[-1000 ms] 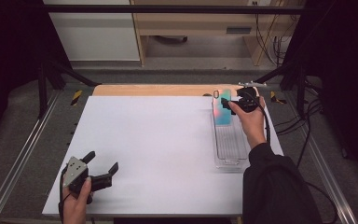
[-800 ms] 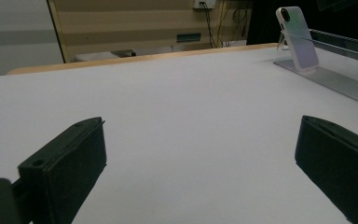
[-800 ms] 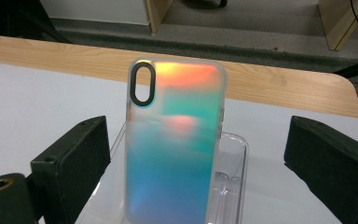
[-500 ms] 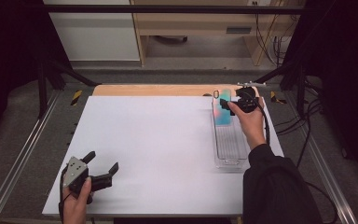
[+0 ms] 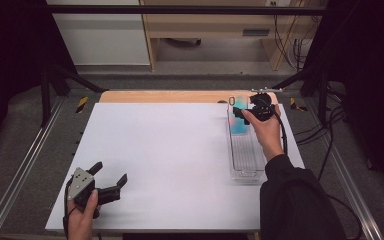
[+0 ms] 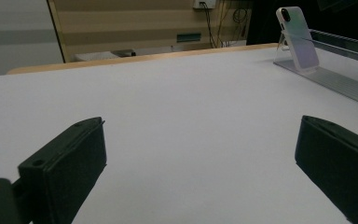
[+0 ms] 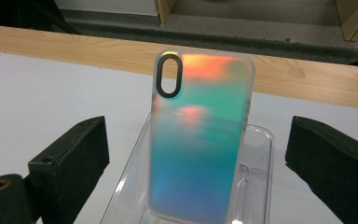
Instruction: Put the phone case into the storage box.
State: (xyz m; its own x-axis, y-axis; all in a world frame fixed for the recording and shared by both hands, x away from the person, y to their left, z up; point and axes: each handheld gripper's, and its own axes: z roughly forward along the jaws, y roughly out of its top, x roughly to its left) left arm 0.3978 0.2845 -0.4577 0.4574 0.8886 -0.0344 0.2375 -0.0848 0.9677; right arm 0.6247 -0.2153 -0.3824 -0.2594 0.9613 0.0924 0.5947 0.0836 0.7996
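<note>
Right tool (image 5: 241, 116): held over the far right corner of the counter, jaws spread wide and holding nothing; in the right gripper view the two black jaws stand on either side of the phone case with clear gaps to it.
Right hand (image 5: 266, 131): grips the right tool from behind, forearm in a dark sleeve running along the right edge of the counter.
Phone case (image 7: 200, 135): iridescent, orange at the top shading through green to blue, with a black-rimmed oval camera opening at its upper left; it stands tilted back at the far end of the tray, just in front of the right tool.
Tray (image 5: 245, 160): clear plastic, long and narrow, lying along the right edge of the counter with its far end at the far right corner.
Left tool (image 5: 111, 178): low over the near left corner of the counter, jaws wide apart with nothing between them; the left gripper view looks across bare white surface between the two jaws.
Left hand (image 5: 82, 220): holds the left tool at the near edge.
Counter (image 5: 170, 150): white sheet over a wooden top, whose wood shows as a strip along the far edge.
Phone case seen from the left tool (image 6: 298, 39): far off toward the far right corner, well apart from the left tool.
</note>
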